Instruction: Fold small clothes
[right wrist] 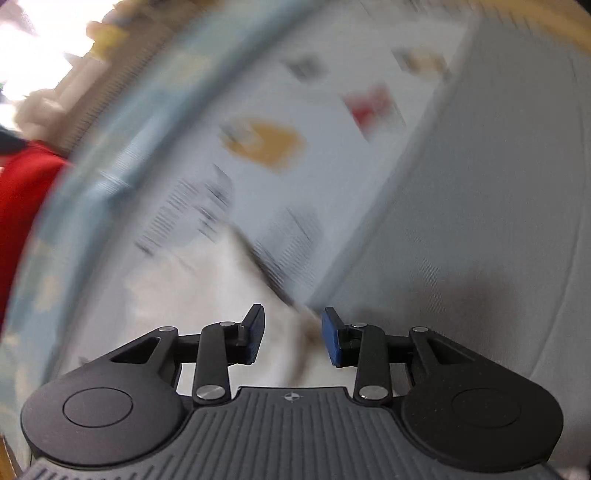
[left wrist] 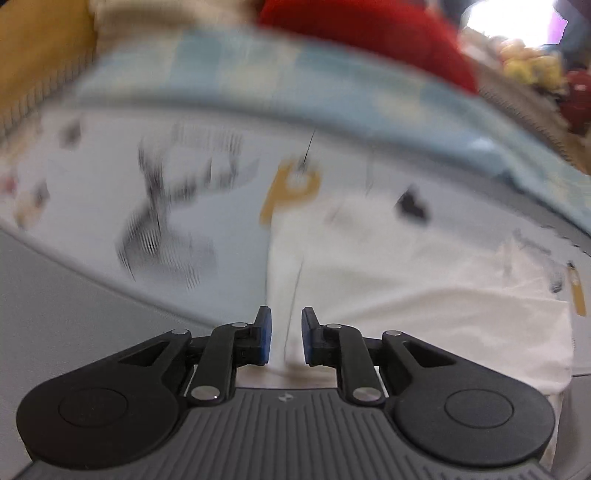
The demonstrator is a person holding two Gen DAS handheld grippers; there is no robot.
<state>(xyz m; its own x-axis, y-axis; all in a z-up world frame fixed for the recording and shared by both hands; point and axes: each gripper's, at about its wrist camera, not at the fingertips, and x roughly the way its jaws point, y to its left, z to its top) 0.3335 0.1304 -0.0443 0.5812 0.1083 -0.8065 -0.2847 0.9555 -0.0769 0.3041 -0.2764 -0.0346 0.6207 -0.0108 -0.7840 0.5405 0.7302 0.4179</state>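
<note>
The white garment [left wrist: 388, 295] with small printed motifs lies spread on the grey surface [left wrist: 55, 314], blurred in both views. In the left wrist view a fold of it runs from the centre down toward 6 o'clock, passing between the left gripper [left wrist: 287, 338], whose blue pads stand slightly apart, released, not pinching the cloth. In the right wrist view the right gripper [right wrist: 291, 338] hangs over the garment's edge, jaws wider apart and holding nothing. A pale blue cloth [left wrist: 332, 74] lies beyond at 12 o'clock, and something red [left wrist: 369, 33] behind that.
</note>
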